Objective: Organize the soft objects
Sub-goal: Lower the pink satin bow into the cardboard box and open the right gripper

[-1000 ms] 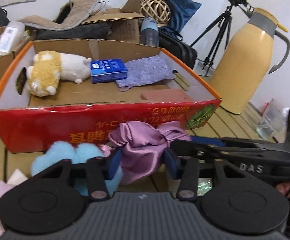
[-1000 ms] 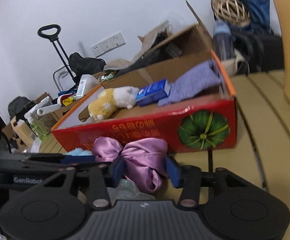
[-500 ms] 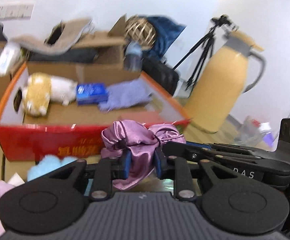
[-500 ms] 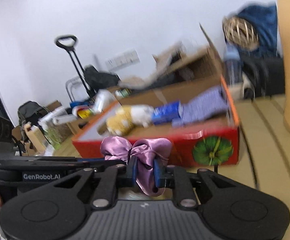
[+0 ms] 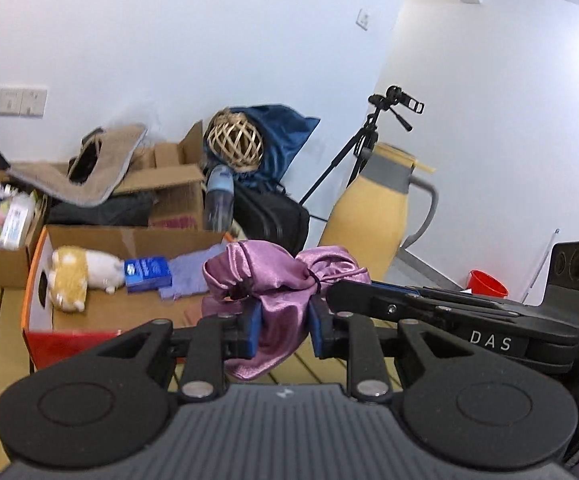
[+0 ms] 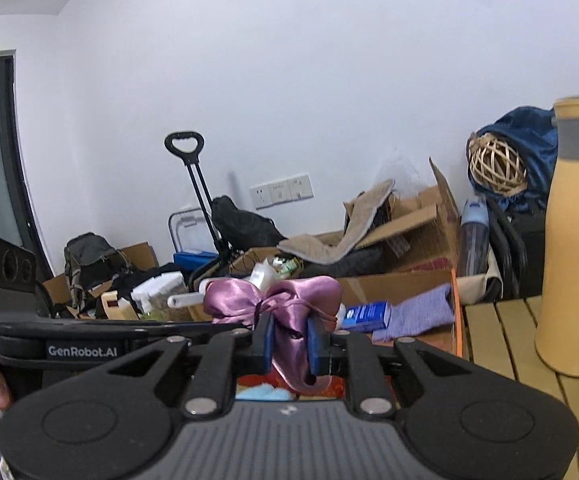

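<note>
Now my left tongs point(image 5: 282, 330) and right tongs point(image 6: 291, 344) both clench the purple satin pouch point(image 5: 277, 280), lifted off the tabletop point(image 5: 321, 364). Its long axis runs left to right between them; the red-sided box point(image 5: 69, 340) lies beyond, lower left.

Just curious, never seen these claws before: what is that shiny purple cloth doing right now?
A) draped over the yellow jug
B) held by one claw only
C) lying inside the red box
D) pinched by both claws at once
D: the purple satin cloth is pinched by the left claw and the right claw together.
</note>
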`<state>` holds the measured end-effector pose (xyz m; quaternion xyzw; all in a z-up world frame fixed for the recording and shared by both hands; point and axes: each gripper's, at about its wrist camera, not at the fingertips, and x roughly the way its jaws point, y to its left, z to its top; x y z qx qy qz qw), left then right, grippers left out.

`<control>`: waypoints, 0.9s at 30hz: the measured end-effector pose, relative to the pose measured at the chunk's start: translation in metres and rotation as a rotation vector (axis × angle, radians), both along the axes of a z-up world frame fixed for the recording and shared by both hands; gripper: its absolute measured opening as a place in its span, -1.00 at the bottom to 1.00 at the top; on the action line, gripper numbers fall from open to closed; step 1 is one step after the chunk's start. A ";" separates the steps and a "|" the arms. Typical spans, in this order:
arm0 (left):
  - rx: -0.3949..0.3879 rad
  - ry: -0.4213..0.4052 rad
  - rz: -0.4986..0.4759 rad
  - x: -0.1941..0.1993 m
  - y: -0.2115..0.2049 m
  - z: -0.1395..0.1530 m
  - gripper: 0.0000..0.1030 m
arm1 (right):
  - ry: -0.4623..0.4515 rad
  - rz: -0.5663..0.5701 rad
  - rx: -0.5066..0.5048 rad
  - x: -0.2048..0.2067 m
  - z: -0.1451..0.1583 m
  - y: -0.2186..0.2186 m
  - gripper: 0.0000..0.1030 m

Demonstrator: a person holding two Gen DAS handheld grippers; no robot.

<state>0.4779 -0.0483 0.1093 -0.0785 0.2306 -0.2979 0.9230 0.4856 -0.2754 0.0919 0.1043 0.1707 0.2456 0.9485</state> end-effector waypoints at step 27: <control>-0.014 0.382 0.141 0.259 -0.024 -0.115 -0.43 | 0.328 -0.108 -0.275 0.255 -0.079 0.000 -0.66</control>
